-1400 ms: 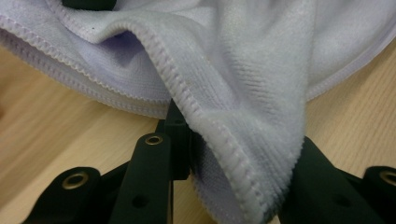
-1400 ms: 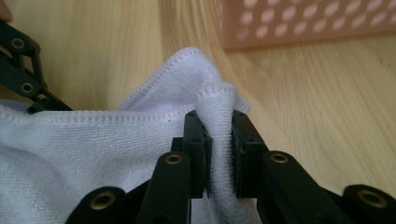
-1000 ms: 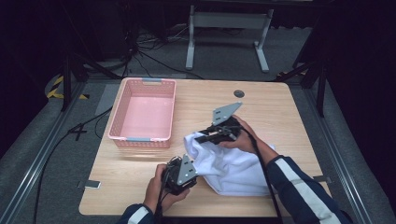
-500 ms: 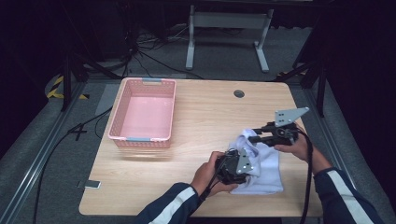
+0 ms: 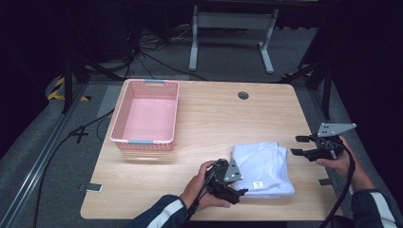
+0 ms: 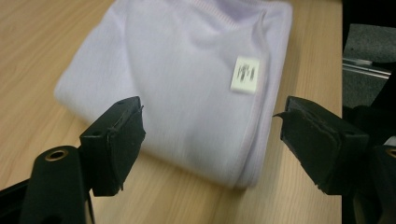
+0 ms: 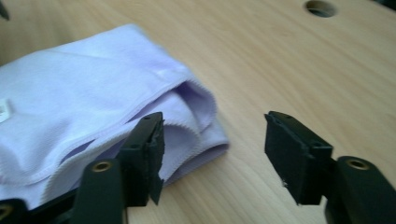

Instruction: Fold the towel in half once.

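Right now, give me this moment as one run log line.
cloth: folded on table | left gripper: just opened, holds nothing | right gripper: just opened, off the cloth | basket: nothing inside

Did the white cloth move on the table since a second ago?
Yes. The white cloth slid right, farther from the pink basket, and now lies folded flat near the table's front right part.

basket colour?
Pink, with pale blue-grey handle strips; the basket shows best in the high view.
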### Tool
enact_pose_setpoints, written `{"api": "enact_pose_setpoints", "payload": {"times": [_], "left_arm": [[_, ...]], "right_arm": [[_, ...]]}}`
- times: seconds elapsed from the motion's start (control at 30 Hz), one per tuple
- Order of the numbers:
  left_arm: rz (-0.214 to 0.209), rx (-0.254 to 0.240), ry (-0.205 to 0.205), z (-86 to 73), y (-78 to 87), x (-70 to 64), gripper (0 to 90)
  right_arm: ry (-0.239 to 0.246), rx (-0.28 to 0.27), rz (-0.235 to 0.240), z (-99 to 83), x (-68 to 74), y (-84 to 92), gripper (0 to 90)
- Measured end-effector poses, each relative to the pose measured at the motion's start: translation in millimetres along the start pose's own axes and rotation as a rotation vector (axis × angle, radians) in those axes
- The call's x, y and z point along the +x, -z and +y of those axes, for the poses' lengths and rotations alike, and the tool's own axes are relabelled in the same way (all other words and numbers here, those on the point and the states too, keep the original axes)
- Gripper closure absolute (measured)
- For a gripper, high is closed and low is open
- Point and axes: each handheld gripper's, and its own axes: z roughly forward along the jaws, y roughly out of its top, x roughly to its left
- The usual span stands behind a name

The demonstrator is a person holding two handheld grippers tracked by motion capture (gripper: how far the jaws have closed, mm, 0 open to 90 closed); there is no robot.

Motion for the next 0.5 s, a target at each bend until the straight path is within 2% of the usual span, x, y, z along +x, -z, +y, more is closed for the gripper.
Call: {"api": "enact_pose_setpoints", "payload": {"times": [0.03,0.07,0.1,0.13,0.17,0.2,0.23,0.27,0.3,0.33,0.4,0.43,0.47,0.5], "left_arm": [[-0.003,0.005,0.025,-5.5,-0.8,0.3,20.9],[-0.003,0.005,0.025,-5.5,-0.8,0.3,19.6],[-0.013,0.005,0.060,-12.2,-4.2,-0.2,19.6],[-0.020,0.035,0.074,-17.5,-11.2,-1.3,18.0],[-0.012,0.034,0.088,-19.2,-16.6,-4.0,16.8],[-0.011,0.047,0.088,-19.8,-21.4,-5.4,16.5],[-0.011,0.047,0.088,-19.8,-21.4,-5.4,16.5],[-0.018,0.062,0.097,-20.1,-26.2,-6.9,16.5],[-0.015,0.078,0.096,-20.1,-34.9,-9.5,16.3],[-0.009,0.093,0.093,-19.7,-38.2,-9.4,16.2],[0.001,0.104,0.101,-20.2,-44.9,-8.3,16.1],[0.001,0.104,0.101,-20.2,-44.9,-8.3,16.2],[0.003,0.121,0.117,-21.1,-48.5,-7.7,16.2],[0.003,0.107,0.107,-21.9,-49.9,-6.5,14.9]], "right_arm": [[-0.019,-0.020,0.002,1.6,1.7,3.4,36.9],[-0.019,-0.020,0.002,1.6,1.7,3.4,36.9],[-0.031,-0.039,-0.006,4.6,4.3,5.3,35.9],[-0.057,-0.087,0.002,12.5,11.4,3.0,32.4],[-0.086,-0.099,0.012,16.4,15.5,-2.4,30.4],[-0.097,-0.090,0.006,20.0,19.6,-11.5,26.6],[-0.097,-0.090,0.006,20.0,19.6,-11.5,26.6],[-0.100,-0.073,0.017,22.7,24.4,-21.8,23.1],[-0.096,-0.021,-0.008,24.2,30.9,-43.6,19.2],[-0.098,0.005,0.000,22.5,30.7,-53.8,18.5],[-0.139,0.067,-0.007,15.3,25.9,-69.8,15.9],[-0.139,0.067,-0.007,15.3,25.9,-69.8,15.9],[-0.156,0.090,-0.004,11.0,23.2,-76.0,15.9],[-0.168,0.125,-0.006,4.0,17.9,-84.9,15.2]]}}
